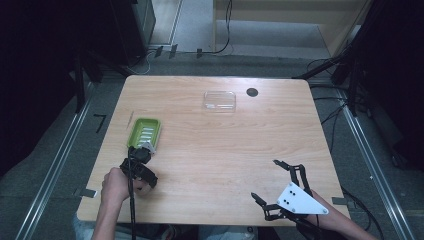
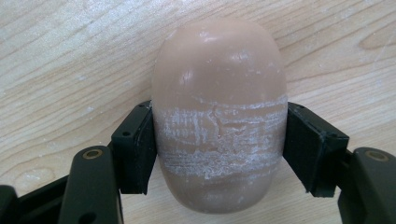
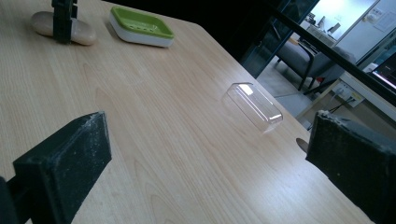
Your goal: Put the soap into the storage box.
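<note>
A tan, oval soap bar lies on the wooden table, its middle scuffed white. My left gripper is shut on it, one black pad pressed to each side. In the high view the left gripper sits at the near left, just in front of a green soap dish. In the right gripper view the soap bar lies next to the dish. My right gripper rests near the front right edge, open, with nothing between its jaws. A clear plastic lid lies at the far middle.
A small dark round hole sits in the tabletop right of the clear lid. Bare wood stretches between the two grippers. Cables and dark stands line the floor beyond the far and right table edges.
</note>
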A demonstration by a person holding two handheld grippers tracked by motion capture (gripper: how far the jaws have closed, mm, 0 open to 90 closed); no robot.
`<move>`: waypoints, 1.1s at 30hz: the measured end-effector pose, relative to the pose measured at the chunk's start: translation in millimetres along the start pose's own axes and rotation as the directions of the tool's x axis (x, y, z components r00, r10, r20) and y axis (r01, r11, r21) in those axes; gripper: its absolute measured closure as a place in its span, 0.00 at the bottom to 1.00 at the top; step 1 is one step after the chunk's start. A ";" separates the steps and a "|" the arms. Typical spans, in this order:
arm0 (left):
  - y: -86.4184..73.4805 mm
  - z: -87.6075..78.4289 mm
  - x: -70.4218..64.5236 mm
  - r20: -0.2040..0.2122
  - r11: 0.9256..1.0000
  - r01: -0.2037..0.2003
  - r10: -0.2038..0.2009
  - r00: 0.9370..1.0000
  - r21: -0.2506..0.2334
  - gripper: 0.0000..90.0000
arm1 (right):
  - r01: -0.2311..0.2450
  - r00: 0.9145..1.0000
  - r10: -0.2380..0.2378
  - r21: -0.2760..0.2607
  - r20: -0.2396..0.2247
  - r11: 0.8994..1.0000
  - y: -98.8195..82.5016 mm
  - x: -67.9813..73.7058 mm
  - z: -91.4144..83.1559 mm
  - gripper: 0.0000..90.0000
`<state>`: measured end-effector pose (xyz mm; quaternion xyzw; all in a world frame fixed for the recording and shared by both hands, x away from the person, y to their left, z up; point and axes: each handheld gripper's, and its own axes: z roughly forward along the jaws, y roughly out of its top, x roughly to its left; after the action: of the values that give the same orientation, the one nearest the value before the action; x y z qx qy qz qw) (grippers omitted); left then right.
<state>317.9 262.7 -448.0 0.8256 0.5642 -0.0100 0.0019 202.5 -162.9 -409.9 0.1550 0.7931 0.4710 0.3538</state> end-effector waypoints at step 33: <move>-4.7 -14.6 1.0 -0.005 1.000 -0.027 0.027 1.000 0.012 0.37 | 0.003 1.000 -0.003 0.000 0.000 1.000 0.2 0.4 0.7 0.00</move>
<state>314.1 265.5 -433.4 0.8330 0.5531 -0.0112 -0.0043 202.7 -162.1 -410.0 0.1537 0.7933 0.4706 0.3543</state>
